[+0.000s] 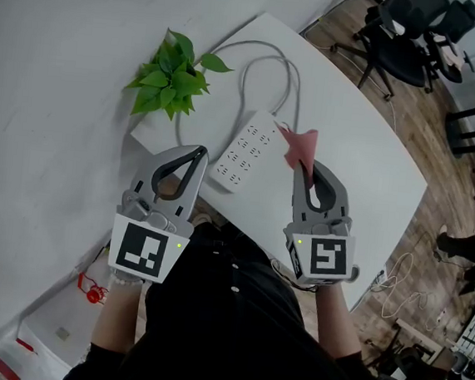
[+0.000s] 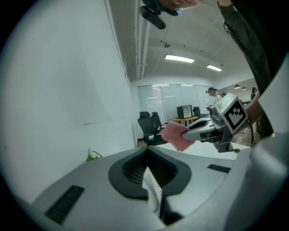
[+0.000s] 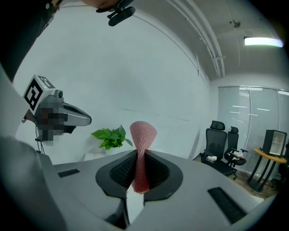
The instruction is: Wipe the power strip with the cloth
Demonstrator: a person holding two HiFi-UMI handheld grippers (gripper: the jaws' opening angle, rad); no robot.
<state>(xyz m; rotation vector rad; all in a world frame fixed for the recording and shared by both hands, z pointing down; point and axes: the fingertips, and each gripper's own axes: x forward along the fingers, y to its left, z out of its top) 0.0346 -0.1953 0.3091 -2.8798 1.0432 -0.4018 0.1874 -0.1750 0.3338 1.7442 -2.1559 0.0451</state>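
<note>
A white power strip (image 1: pixel 245 151) lies on the white table (image 1: pixel 373 169), its grey cable (image 1: pixel 270 67) looping toward the far edge. My right gripper (image 1: pixel 303 168) is shut on a pink cloth (image 1: pixel 300 148), held up just right of the strip; the cloth (image 3: pixel 142 149) stands pinched between the jaws in the right gripper view. My left gripper (image 1: pixel 197 154) hovers at the strip's near left end, jaws closed with nothing between them. In the left gripper view the pink cloth (image 2: pixel 175 135) and the right gripper (image 2: pixel 189 132) show ahead.
A potted green plant (image 1: pixel 172 74) stands at the table's far left corner, close to the wall. Black office chairs (image 1: pixel 407 34) stand on the wood floor beyond the table. Boxes and small items (image 1: pixel 57 326) lie on the floor at lower left.
</note>
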